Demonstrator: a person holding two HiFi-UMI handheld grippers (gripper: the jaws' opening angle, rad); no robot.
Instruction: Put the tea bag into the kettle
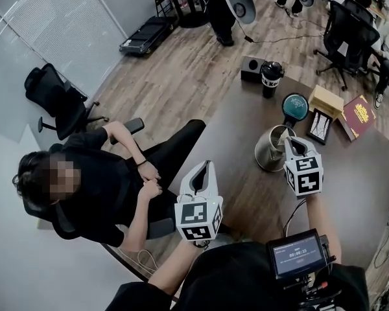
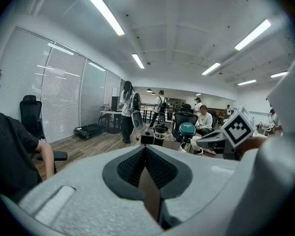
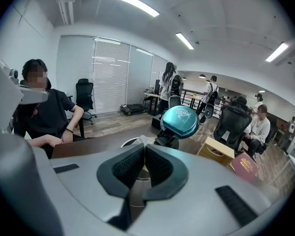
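Head view: the right gripper (image 1: 289,142) is reaching over the shiny metal kettle (image 1: 267,153). Left gripper view: the left gripper (image 2: 145,150) is sitting shut (empty). Right gripper view: jaws are pinching the small white tea bag (image 3: 139,139) above the kettle.

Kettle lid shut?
No: the teal lid stands flipped up behind the kettle, leaving its mouth open in the head view.

Indoor, evenly bright. Light comes from long ceiling strips (image 2: 107,14); window blinds (image 2: 64,92) glow pale. Shadows soft, faint sheen on the table (image 1: 246,128). Strong fisheye in all three views: straight lines bow, corners go dark. Near foreground of both gripper views soft, background sharper. Mosaic patch over one face
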